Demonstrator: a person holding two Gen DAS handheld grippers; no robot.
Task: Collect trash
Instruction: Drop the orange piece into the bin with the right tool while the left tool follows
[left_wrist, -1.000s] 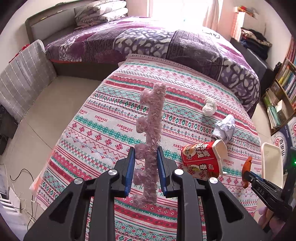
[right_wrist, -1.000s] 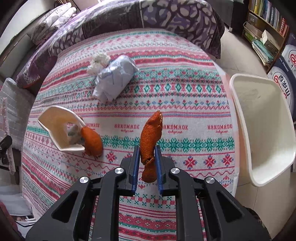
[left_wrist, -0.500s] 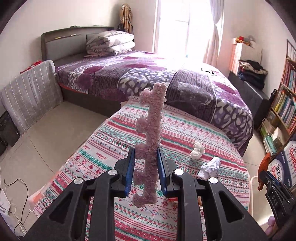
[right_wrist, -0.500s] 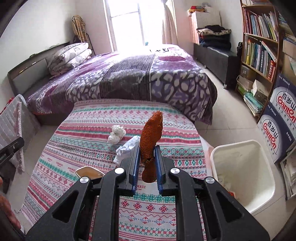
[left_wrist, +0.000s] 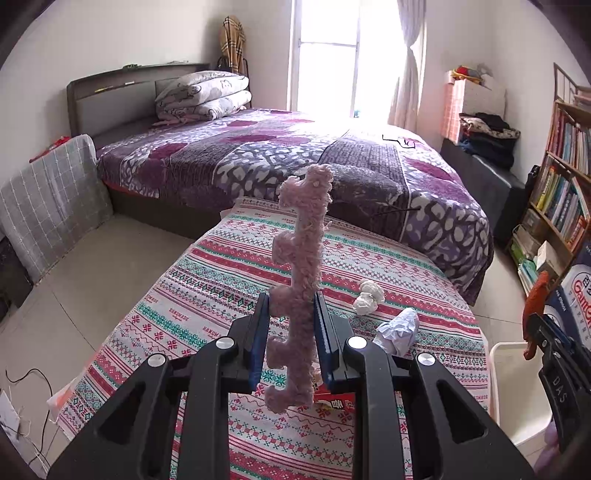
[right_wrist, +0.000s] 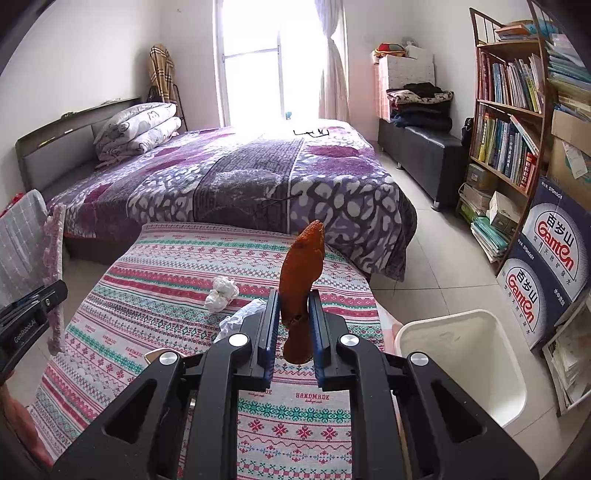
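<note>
My left gripper (left_wrist: 291, 314) is shut on a fuzzy pink strip (left_wrist: 301, 236) that stands upright between its blue pads, high above the patterned cloth (left_wrist: 207, 295). An orange peel (right_wrist: 303, 266) sticks up from my right gripper (right_wrist: 294, 317), which is shut on it. On the cloth lie a white tissue wad (left_wrist: 367, 295) and a crumpled paper ball (left_wrist: 399, 328). A red snack cup (left_wrist: 334, 400) shows partly under the left fingers. The white bin (right_wrist: 465, 362) stands on the floor right of the cloth, open and below the right gripper's right side.
A purple-covered bed (right_wrist: 240, 177) lies beyond the cloth. A bookshelf (right_wrist: 513, 122) and stacked water cartons (right_wrist: 546, 273) line the right wall. A black bench (right_wrist: 421, 147) holds folded clothes. A grey checked cushion (left_wrist: 48, 199) leans at the left; cables (left_wrist: 22, 417) trail on the floor.
Both grippers have risen and tilted up from looking down at the cloth toward the room. The pink strip and the orange peel stayed clamped. The snack cup slid under the left fingers in view.
</note>
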